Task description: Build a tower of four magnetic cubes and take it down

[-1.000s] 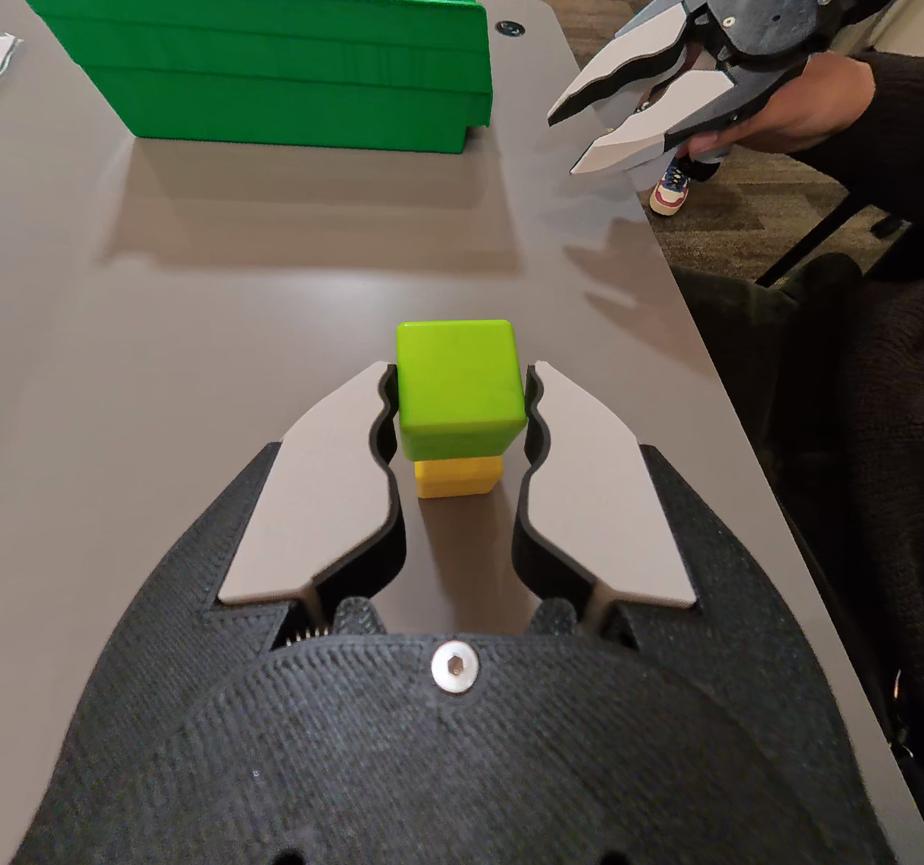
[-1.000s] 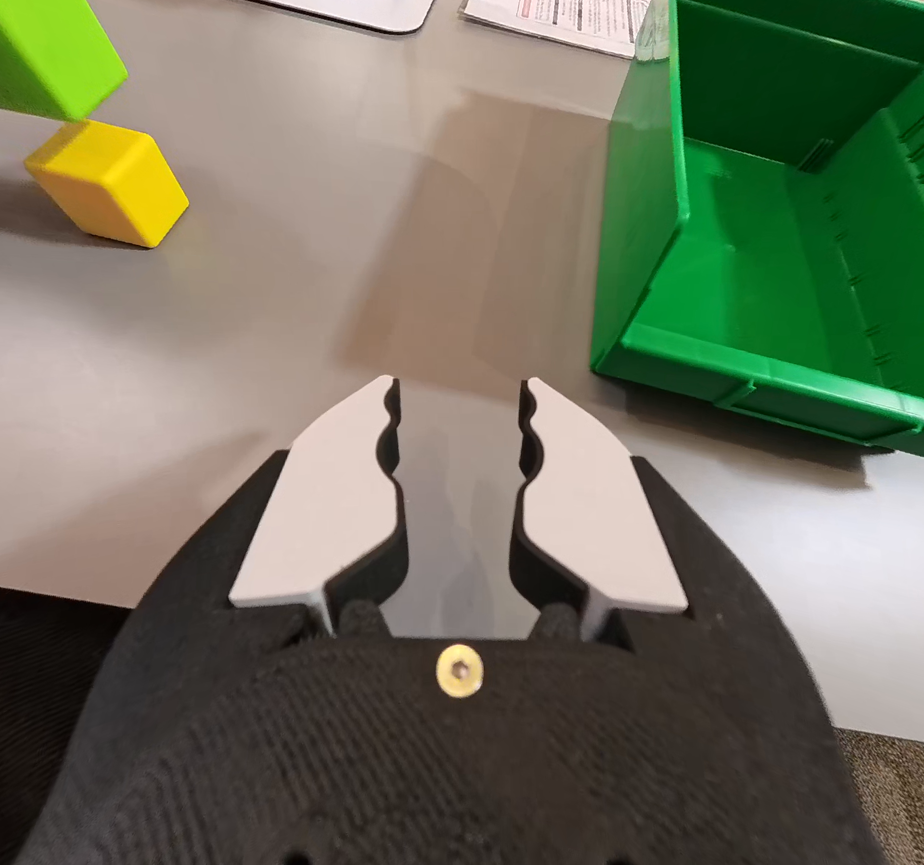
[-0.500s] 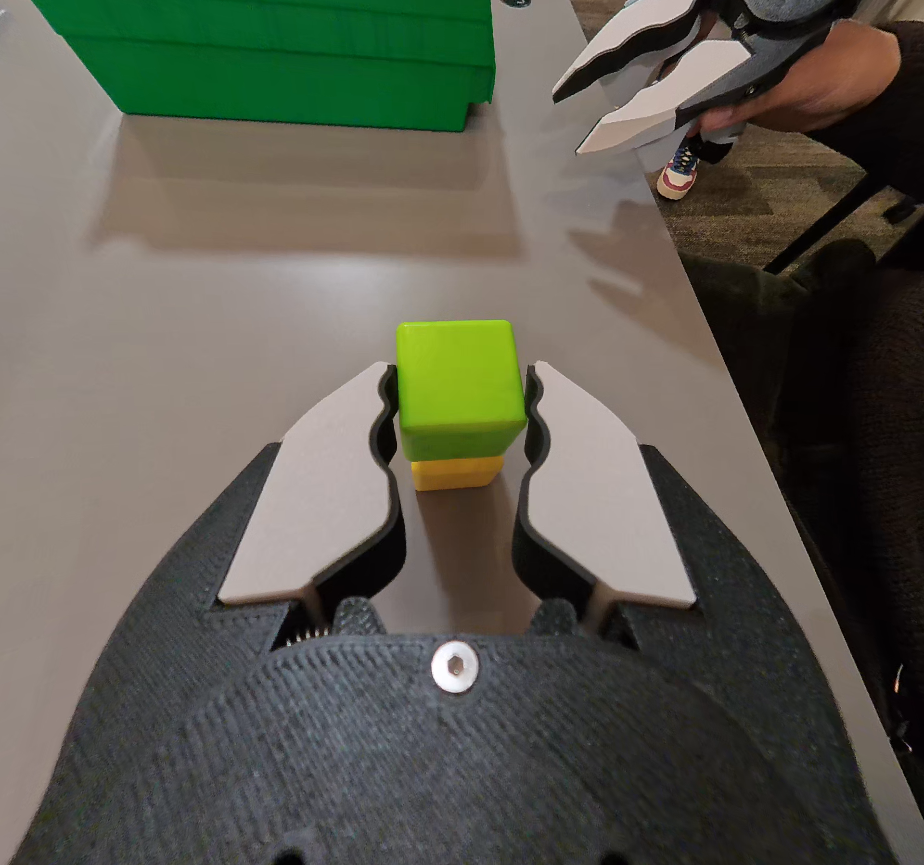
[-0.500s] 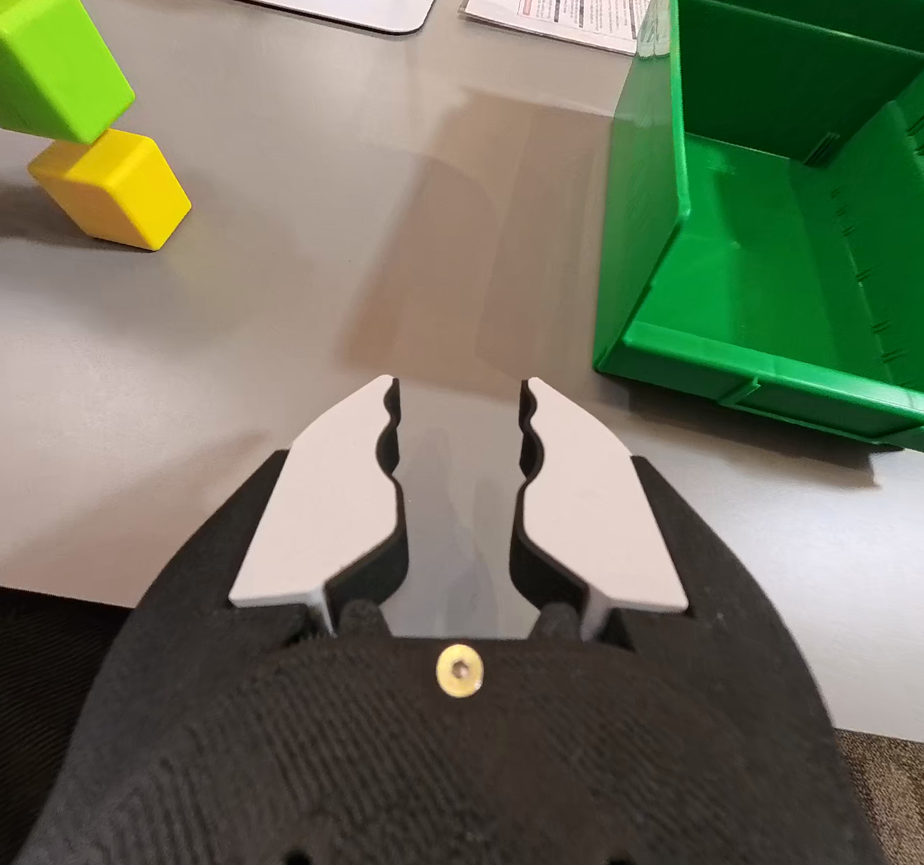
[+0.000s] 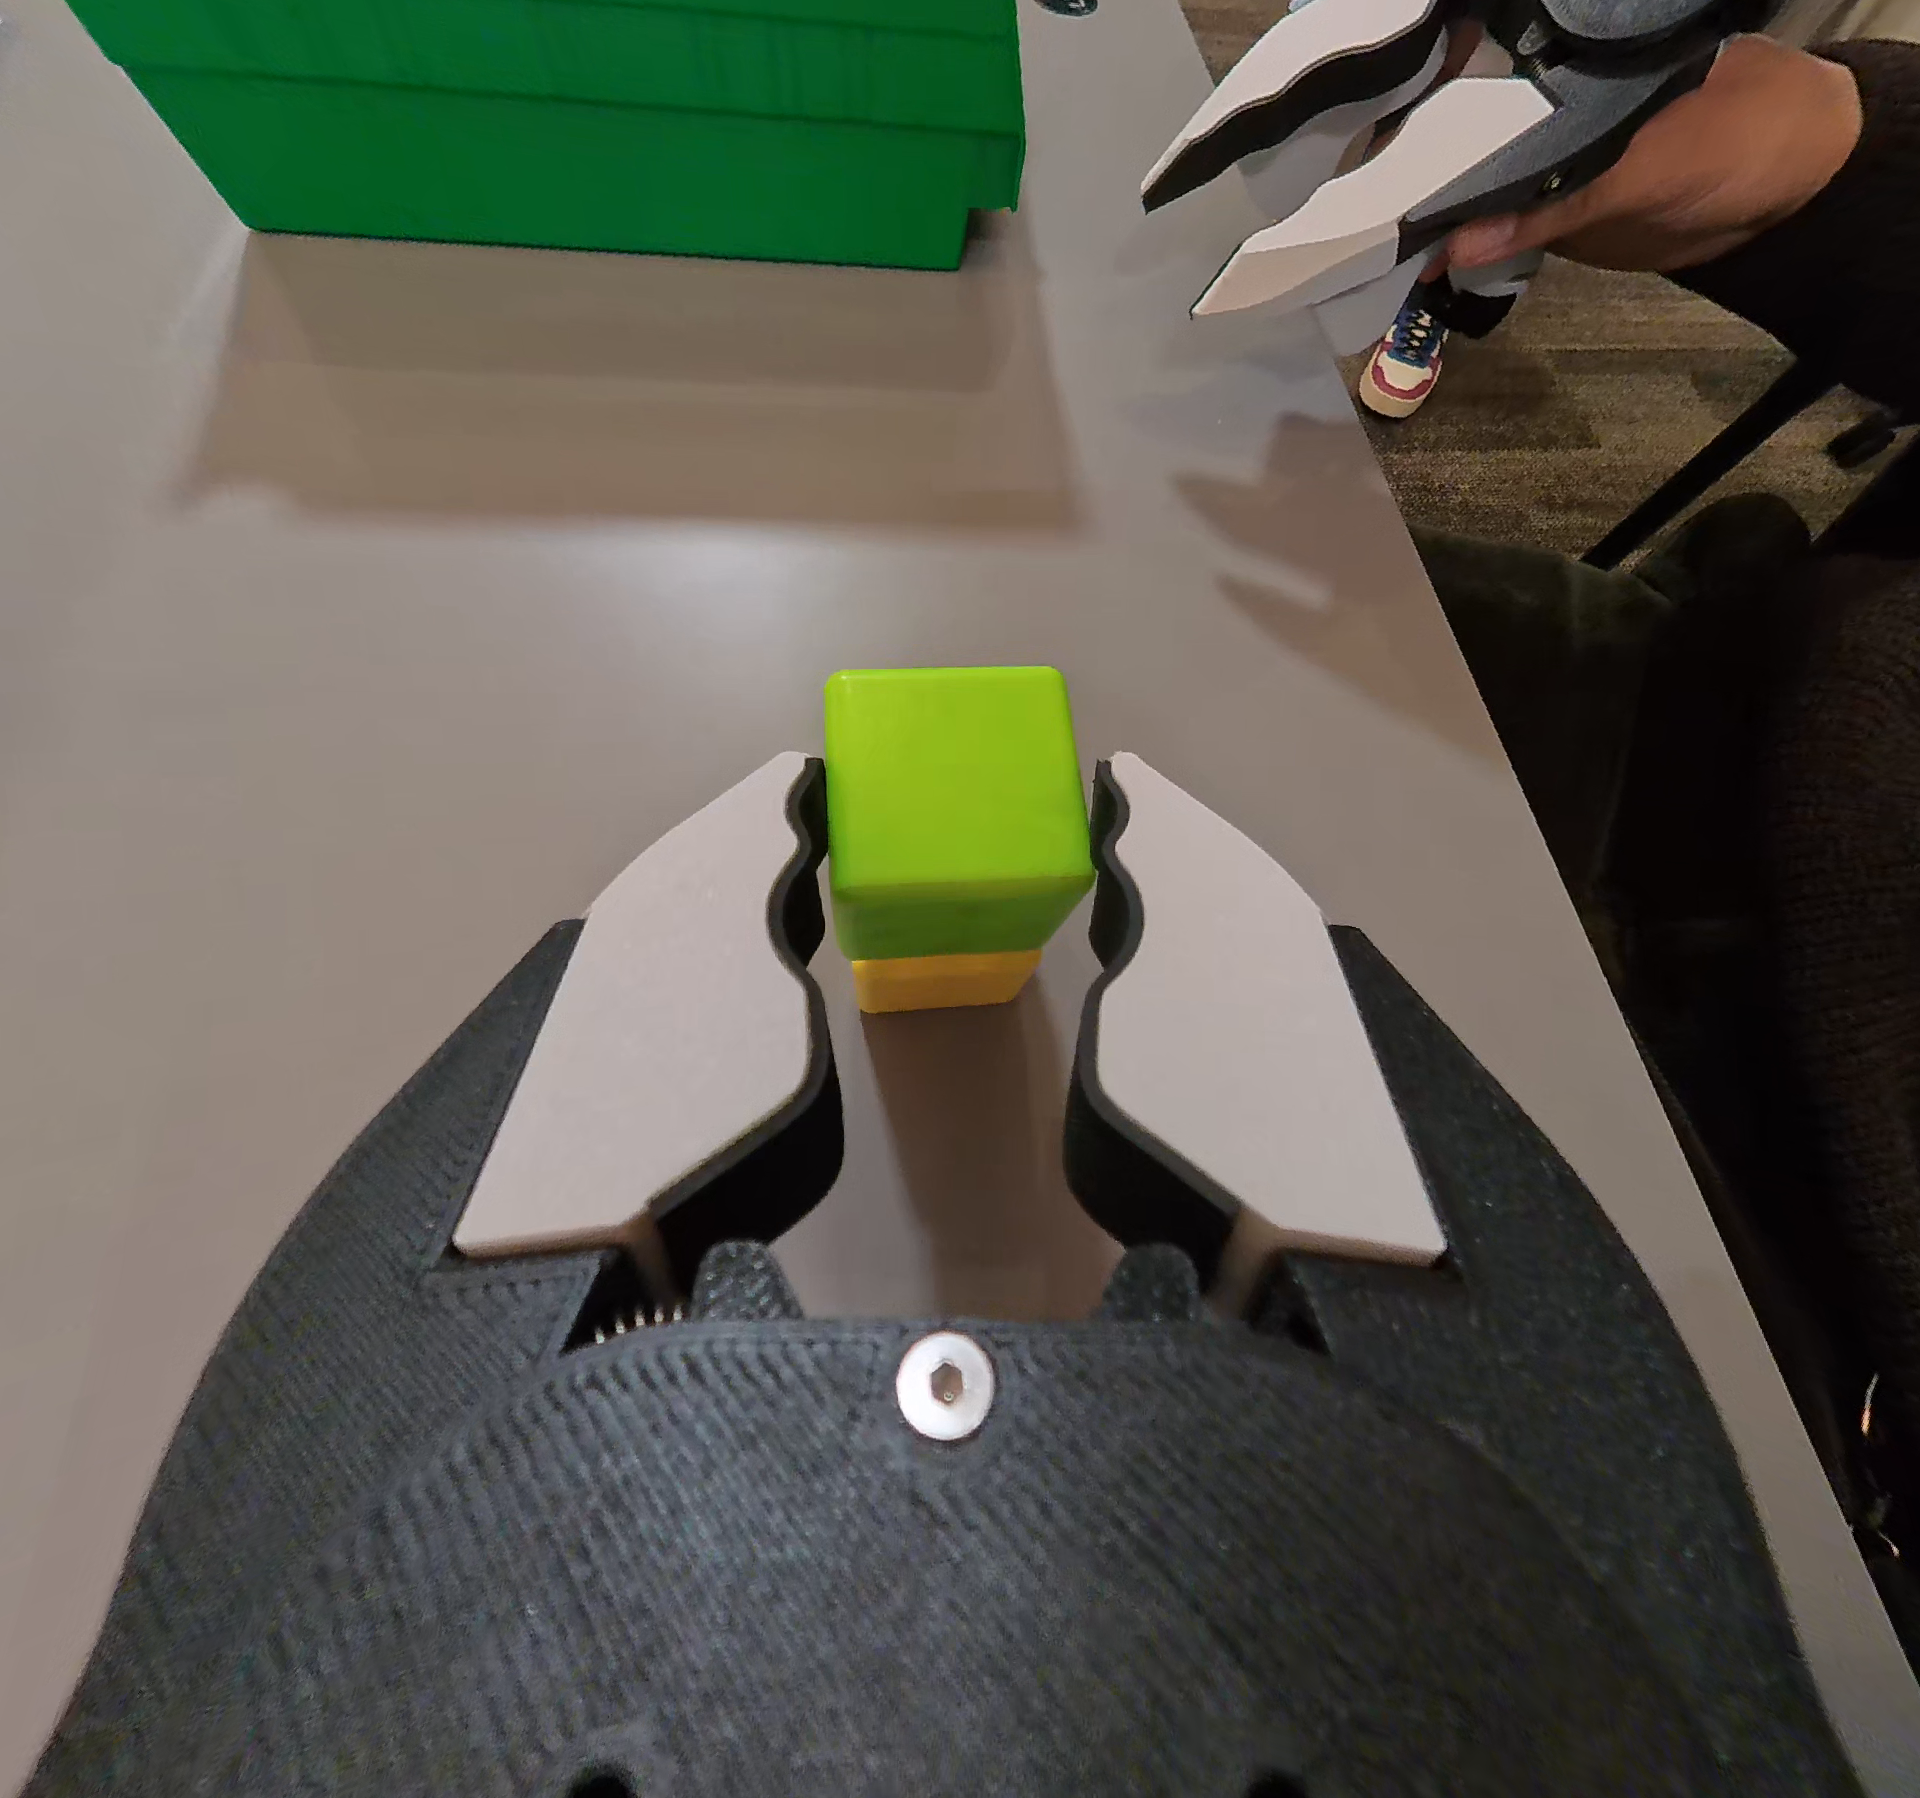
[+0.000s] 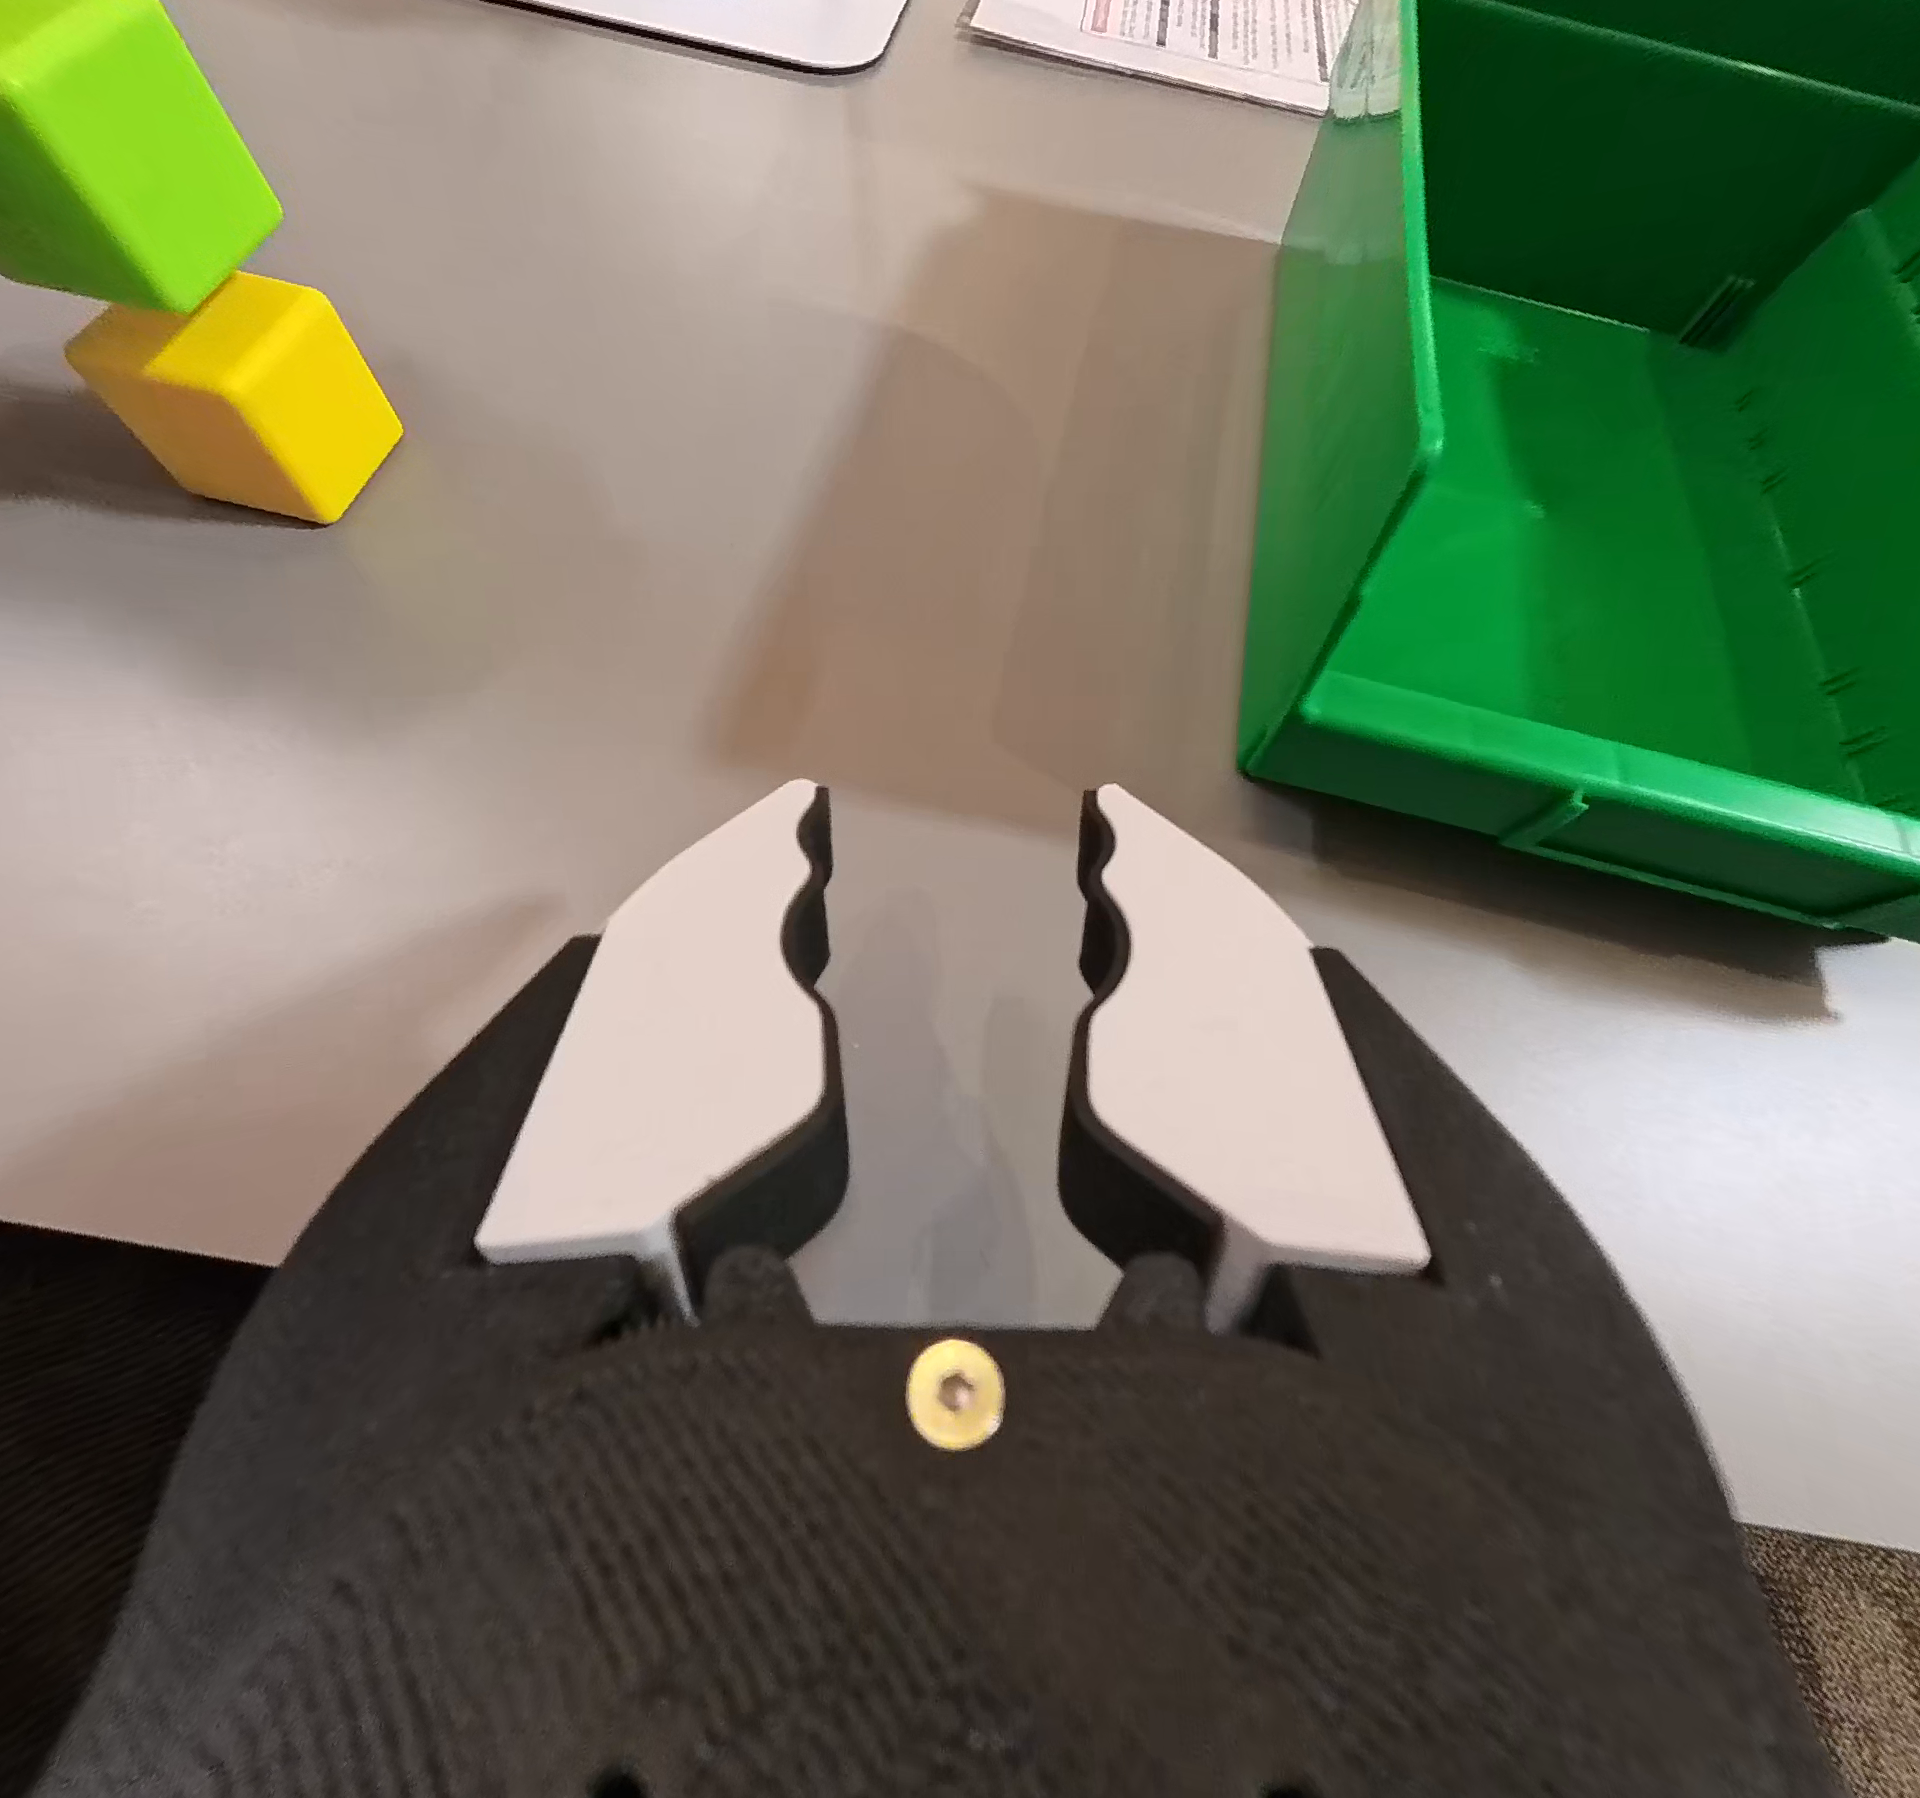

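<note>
Green cube [image 5: 956,803] in left tongs [image 5: 956,782], one yellow [image 5: 943,981]

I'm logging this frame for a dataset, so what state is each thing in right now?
left gripper: shut on the lime green cube.
lime green cube: held between the fingers, over the yellow cube; contact unclear.
yellow cube: on the table, under the lime green cube.
right gripper: open, holding nothing, above the table's edge.
green bin: upright on the table, nothing visible inside.
</note>
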The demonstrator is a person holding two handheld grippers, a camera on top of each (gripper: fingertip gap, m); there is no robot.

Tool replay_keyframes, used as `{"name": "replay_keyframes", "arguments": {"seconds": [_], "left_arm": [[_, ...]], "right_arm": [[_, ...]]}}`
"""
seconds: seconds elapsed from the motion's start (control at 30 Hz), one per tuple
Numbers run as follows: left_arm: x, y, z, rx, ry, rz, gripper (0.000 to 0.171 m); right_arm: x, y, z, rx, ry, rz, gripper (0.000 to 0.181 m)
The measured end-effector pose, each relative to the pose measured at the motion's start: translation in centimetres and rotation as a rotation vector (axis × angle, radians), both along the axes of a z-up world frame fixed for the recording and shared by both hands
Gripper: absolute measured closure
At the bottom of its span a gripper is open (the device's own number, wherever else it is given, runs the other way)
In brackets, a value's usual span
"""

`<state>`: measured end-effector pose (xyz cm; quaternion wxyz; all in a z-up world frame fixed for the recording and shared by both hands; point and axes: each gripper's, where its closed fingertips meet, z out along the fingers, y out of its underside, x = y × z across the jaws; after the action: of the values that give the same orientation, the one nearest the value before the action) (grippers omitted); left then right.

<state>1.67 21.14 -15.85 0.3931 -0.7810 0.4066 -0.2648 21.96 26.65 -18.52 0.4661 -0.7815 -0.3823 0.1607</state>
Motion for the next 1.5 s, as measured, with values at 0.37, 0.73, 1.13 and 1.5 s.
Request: {"name": "replay_keyframes", "arguments": {"seconds": [0.37,0.73,1.13,1.5], "left_arm": [[0.0,0.0,-0.8,-0.016,0.031,-0.01,0.12],[-0.1,-0.2,-0.9,-0.023,0.02,-0.017,0.12],[-0.8,-0.7,-1.1,-0.022,0.004,-0.006,0.121],[-1.2,-0.9,-1.1,-0.018,-0.003,0.019,0.121]], "right_arm": [[0.0,0.0,0.0,-0.002,0.001,0.0,0.135],[0.0,0.0,0.0,-0.002,0.002,0.001,0.135],[-0.4,0.0,0.0,-0.003,0.003,0.011,0.135],[-1.1,-0.1,0.0,-0.003,0.005,0.032,0.134]]}}
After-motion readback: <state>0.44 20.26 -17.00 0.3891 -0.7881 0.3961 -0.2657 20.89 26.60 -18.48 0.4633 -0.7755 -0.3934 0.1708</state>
